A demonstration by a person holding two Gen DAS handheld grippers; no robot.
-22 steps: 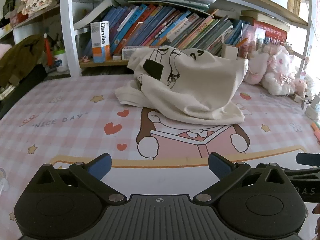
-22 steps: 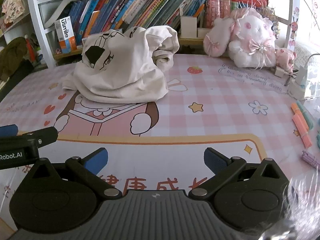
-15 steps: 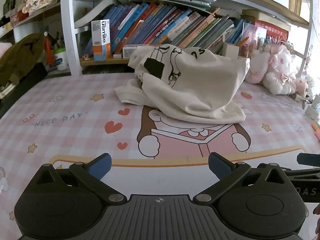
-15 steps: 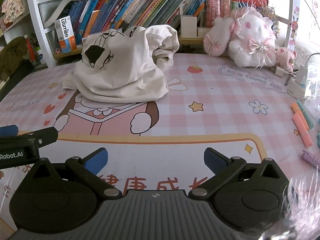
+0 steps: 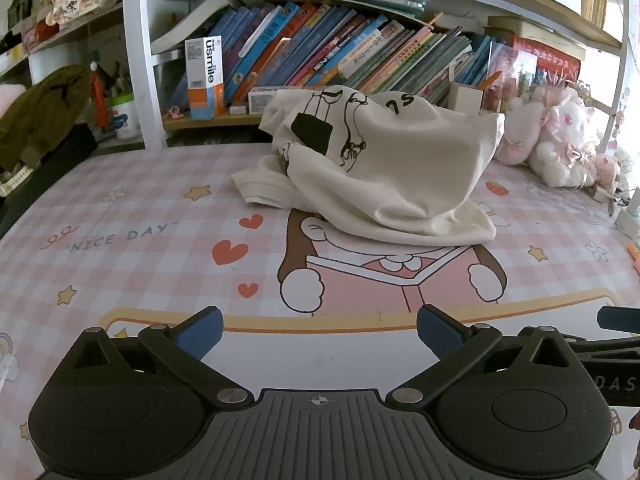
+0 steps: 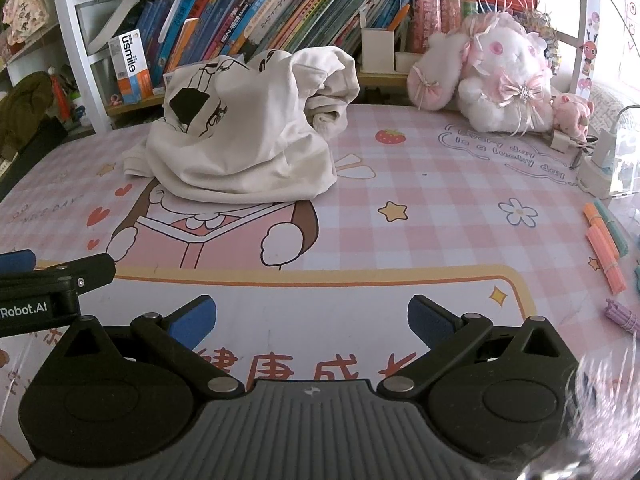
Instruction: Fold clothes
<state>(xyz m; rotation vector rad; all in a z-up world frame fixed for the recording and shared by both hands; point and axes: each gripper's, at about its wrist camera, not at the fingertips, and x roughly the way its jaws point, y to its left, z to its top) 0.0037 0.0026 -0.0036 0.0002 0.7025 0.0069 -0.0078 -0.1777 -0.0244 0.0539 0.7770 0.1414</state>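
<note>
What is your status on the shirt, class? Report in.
Left hand-held gripper open, empty. Right hand-held gripper open, empty. Shirt crumpled on the mat, untouched. Nothing between grippers and shirt.

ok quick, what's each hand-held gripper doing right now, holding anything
Left hand-held gripper: open, holding nothing, short of the cream shirt.
Right hand-held gripper: open, holding nothing.

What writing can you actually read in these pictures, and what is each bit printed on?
"usmile": orange and white box on the shelf.
"NICE DAY": pink checked table mat.
"Every day is a lucky day": same mat, near the plush rabbit.
"Robot.AI": left gripper.
Book spines and the cream garment print: too small or crumpled.
</note>
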